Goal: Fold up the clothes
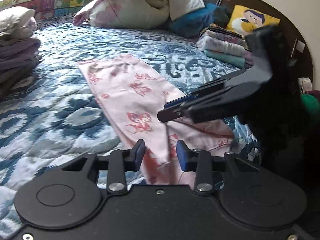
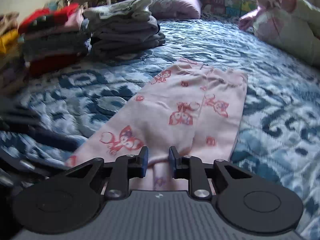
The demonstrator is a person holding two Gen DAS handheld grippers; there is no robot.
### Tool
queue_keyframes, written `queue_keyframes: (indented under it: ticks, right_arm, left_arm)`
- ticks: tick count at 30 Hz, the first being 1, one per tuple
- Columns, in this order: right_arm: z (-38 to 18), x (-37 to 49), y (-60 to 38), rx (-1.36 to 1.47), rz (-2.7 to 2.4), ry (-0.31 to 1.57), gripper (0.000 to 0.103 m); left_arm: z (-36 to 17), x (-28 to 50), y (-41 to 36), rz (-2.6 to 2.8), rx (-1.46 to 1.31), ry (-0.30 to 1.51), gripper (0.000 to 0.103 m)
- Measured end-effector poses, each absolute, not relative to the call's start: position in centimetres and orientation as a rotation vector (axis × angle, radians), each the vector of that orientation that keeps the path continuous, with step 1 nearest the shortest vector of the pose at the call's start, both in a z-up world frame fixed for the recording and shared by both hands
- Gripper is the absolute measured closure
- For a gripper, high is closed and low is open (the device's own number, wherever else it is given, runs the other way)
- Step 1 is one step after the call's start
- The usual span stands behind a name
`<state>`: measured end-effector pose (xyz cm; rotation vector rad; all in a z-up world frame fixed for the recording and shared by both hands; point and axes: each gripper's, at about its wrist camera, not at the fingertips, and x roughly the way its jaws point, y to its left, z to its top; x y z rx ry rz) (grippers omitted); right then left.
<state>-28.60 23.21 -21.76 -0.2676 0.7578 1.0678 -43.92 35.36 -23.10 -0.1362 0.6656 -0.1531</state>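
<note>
A pink garment (image 1: 130, 92) (image 2: 190, 104) printed with red foxes lies lengthwise on the blue patterned bedspread (image 1: 60, 104). At its near end, my left gripper (image 1: 161, 155) is shut on a raised fold that fills the gap between the blue pads. My right gripper (image 1: 167, 111) comes in from the right with its fingers nearly together and pinches the garment's right edge, which tents up to its tip. In the right wrist view the right gripper (image 2: 158, 158) has a rolled hem bunched between its pads. The far end of the garment lies flat.
Stacks of folded clothes stand at the left (image 1: 18, 46) (image 2: 124, 32) and at the back right (image 1: 224, 48). A bundled duvet (image 1: 140, 4) (image 2: 290, 30) and a yellow cushion (image 1: 252, 20) lie at the head of the bed. A colourful letter mat (image 1: 50, 2) lines the far wall.
</note>
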Motion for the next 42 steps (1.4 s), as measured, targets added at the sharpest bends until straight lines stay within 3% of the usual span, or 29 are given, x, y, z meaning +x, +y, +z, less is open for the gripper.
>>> queue_keyframes:
  ticks: [7, 14, 16, 19, 24, 27, 29, 32, 35, 39, 42]
  right_arm:
    - [-21.4, -29.2, 18.6, -0.118, 1.065, 0.780, 0.079]
    - [-21.9, -28.7, 14.3, 0.039, 0.996, 0.767, 0.079]
    - [-22.5, -28.6, 13.4, 0.075, 0.982, 0.775, 0.079]
    - [-23.6, -28.7, 12.6, 0.088, 0.966, 0.793, 0.079]
    - [-24.5, -28.8, 11.7, 0.114, 0.956, 0.798, 0.079]
    - [-24.2, -29.1, 11.5, 0.109, 0.957, 0.771, 0.079]
    - [-24.0, -29.3, 11.5, 0.110, 0.969, 0.756, 0.079]
    - [-23.5, -30.0, 12.1, 0.063, 0.997, 0.730, 0.079]
    - [-23.0, -31.1, 12.4, -0.015, 1.013, 0.686, 0.079]
    - [-22.1, -32.1, 12.1, -0.115, 1.032, 0.628, 0.079]
    - [-21.2, -32.9, 11.6, -0.210, 1.038, 0.574, 0.078]
  left_arm:
    - [-23.8, -42.6, 35.1, -0.140, -0.114, 0.789, 0.071]
    - [-20.2, -43.9, 34.6, -0.136, -0.110, 0.593, 0.071]
    - [-21.1, -43.3, 33.8, -0.165, -0.087, 0.621, 0.070]
    - [-23.7, -42.2, 33.7, -0.143, -0.055, 0.798, 0.071]
    - [-21.6, -44.2, 34.0, -0.126, -0.070, 0.714, 0.070]
    - [-21.6, -44.1, 33.3, -0.118, -0.071, 0.667, 0.070]
    - [-23.0, -43.2, 33.5, -0.069, -0.090, 0.720, 0.061]
    - [-24.5, -42.9, 34.5, -0.026, -0.134, 0.782, 0.062]
    - [-22.6, -43.5, 35.0, 0.032, -0.138, 0.762, 0.064]
    - [-21.5, -45.3, 33.6, 0.067, 0.012, 0.712, 0.064]
    - [-21.7, -46.6, 31.4, 0.052, 0.187, 0.726, 0.055]
